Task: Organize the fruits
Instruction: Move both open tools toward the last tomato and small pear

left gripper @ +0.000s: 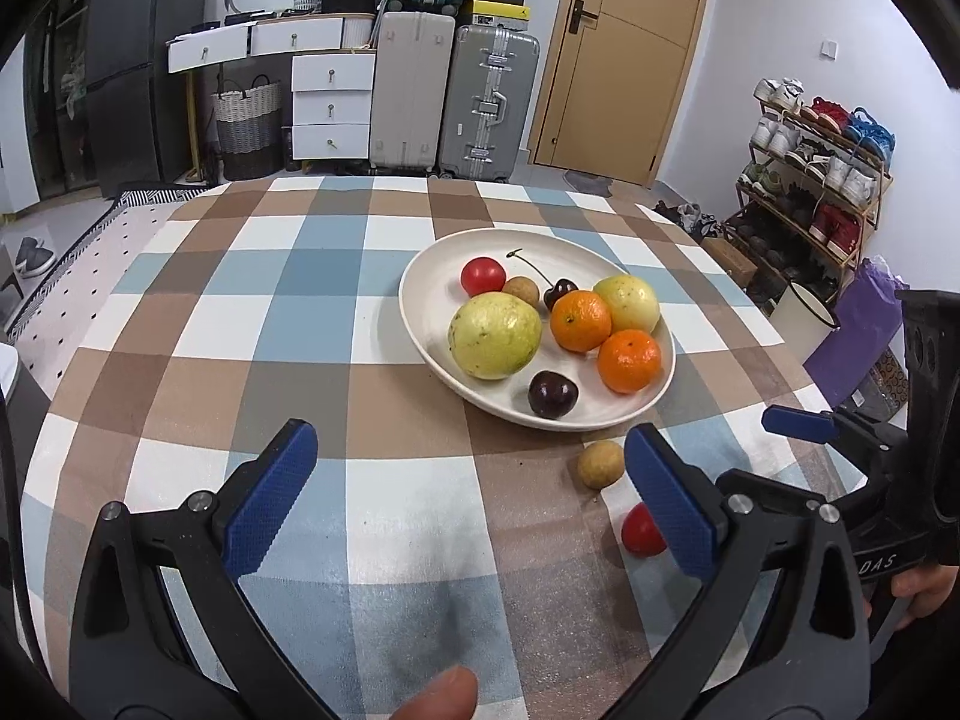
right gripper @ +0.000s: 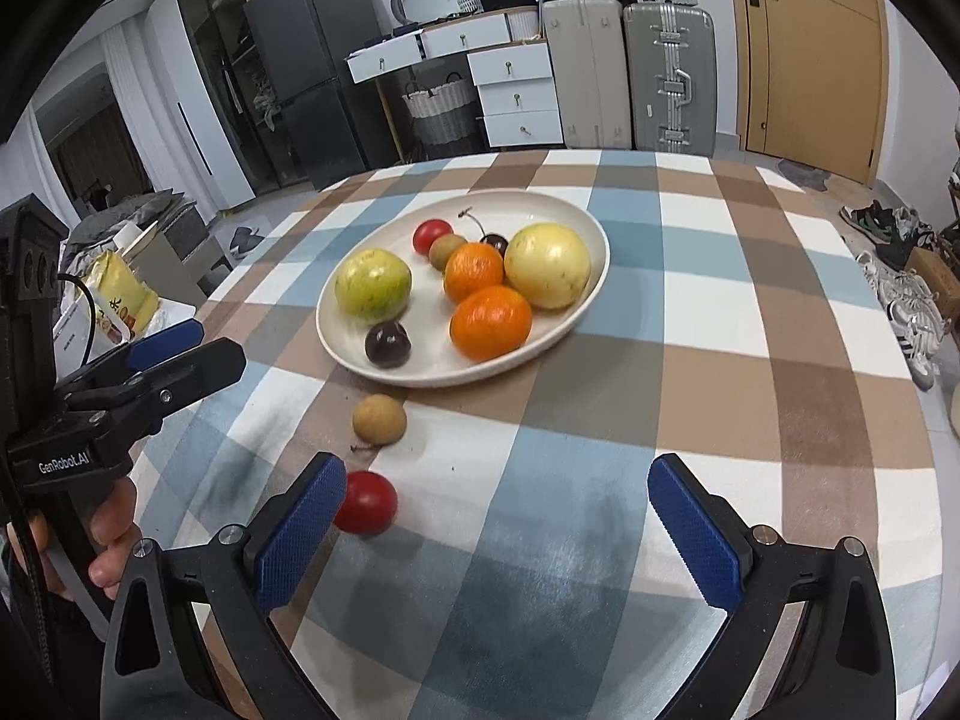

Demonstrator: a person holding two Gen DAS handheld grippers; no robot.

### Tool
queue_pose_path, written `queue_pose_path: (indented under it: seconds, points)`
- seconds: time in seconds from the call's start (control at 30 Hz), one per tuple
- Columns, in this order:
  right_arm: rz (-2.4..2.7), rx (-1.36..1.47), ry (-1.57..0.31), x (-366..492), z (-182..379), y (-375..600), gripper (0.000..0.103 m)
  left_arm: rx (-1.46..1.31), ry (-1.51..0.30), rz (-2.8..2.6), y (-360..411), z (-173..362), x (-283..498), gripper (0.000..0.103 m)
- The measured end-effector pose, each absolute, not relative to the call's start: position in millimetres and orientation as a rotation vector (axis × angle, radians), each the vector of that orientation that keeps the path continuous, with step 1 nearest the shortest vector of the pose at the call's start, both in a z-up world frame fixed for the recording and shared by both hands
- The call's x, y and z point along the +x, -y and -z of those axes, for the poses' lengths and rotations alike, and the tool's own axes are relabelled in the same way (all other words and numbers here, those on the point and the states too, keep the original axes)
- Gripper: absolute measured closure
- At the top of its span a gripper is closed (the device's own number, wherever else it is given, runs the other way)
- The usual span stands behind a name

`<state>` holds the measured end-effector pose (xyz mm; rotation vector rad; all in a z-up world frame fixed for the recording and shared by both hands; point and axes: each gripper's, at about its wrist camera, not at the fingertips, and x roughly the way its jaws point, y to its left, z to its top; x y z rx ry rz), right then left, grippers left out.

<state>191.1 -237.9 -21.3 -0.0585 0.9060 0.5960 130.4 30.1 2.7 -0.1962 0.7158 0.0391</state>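
A white plate [left gripper: 420, 312] [right gripper: 336, 336] on the checked tablecloth holds two yellow-green guavas [left gripper: 495, 336] [right gripper: 547, 265], two oranges [left gripper: 629, 360] [right gripper: 491, 322], dark cherries [left gripper: 552, 394] [right gripper: 388, 344], a small red tomato [left gripper: 483, 276] [right gripper: 432, 235] and a brown longan [left gripper: 521, 291]. In front of the plate, on the cloth, lie another longan [left gripper: 601, 464] [right gripper: 379, 417] and a red tomato [left gripper: 641, 531] [right gripper: 366, 503]. My left gripper [left gripper: 471, 468] is open over bare cloth. My right gripper [right gripper: 498, 507] is open; its left pad sits just beside the loose tomato.
Suitcases [left gripper: 456, 96], a white drawer unit [left gripper: 330, 102] and a wooden door [left gripper: 624, 54] stand behind the table. A shoe rack [left gripper: 816, 168] is at the right. A dark fridge [right gripper: 300, 54] stands at the left. The table edge curves near both sides.
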Motion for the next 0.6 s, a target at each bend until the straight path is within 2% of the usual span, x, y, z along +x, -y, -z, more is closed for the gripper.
queue_pose_path:
  seconds: [0.6]
  points:
    - [-0.702, -0.088, -0.974, 175.1, 41.1, 216.1, 0.002, -0.163, -0.744, -0.042, -25.7, 24.5, 130.8, 0.001]
